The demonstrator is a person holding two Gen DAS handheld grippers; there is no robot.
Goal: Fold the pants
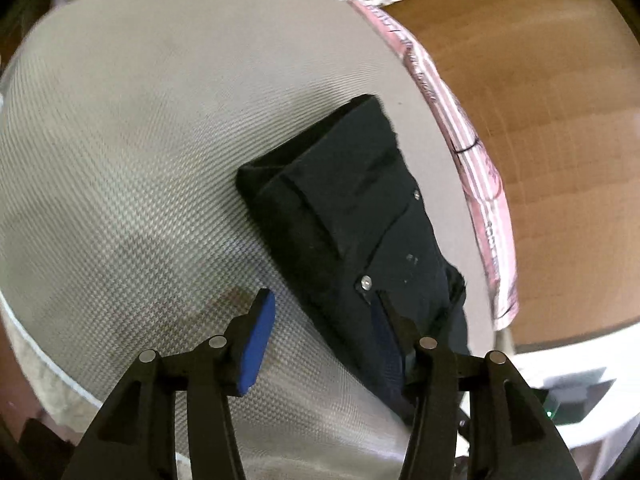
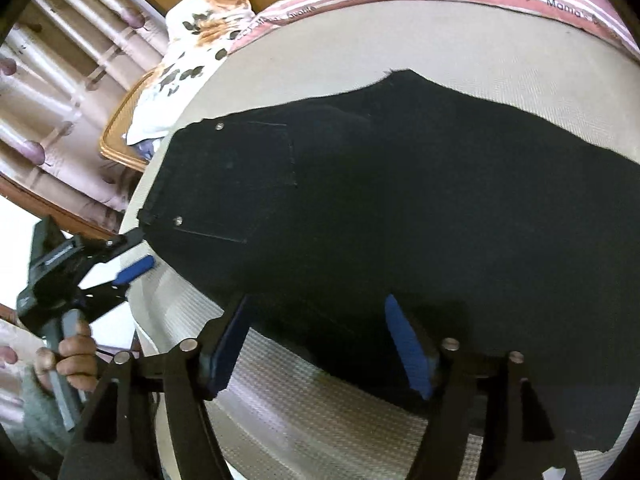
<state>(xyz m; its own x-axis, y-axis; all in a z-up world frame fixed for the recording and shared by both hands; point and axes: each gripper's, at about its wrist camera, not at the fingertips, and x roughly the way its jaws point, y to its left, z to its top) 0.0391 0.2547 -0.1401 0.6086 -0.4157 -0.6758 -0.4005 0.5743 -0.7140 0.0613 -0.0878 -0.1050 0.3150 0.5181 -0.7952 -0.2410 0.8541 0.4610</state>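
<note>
Black pants (image 1: 360, 220) lie folded on a grey woven mat (image 1: 120, 140). In the left wrist view my left gripper (image 1: 320, 320) is open, its left blue pad (image 1: 258, 344) over the mat and its right pad at the pants' waist corner near a metal rivet (image 1: 366, 280). In the right wrist view the pants (image 2: 400, 200) spread wide across the mat (image 2: 320, 400). My right gripper (image 2: 316, 340) is open, its jaws straddling the near edge of the pants. The left gripper (image 2: 132, 256) shows at the waist corner.
A pink striped cloth (image 1: 480, 184) borders the mat's far edge, on a wooden surface (image 1: 540, 100). A floral pillow (image 2: 200, 32) lies beyond the mat. A wooden tray (image 2: 120, 136) and curtains (image 2: 60, 80) are at the left. A hand (image 2: 72, 356) holds the left gripper.
</note>
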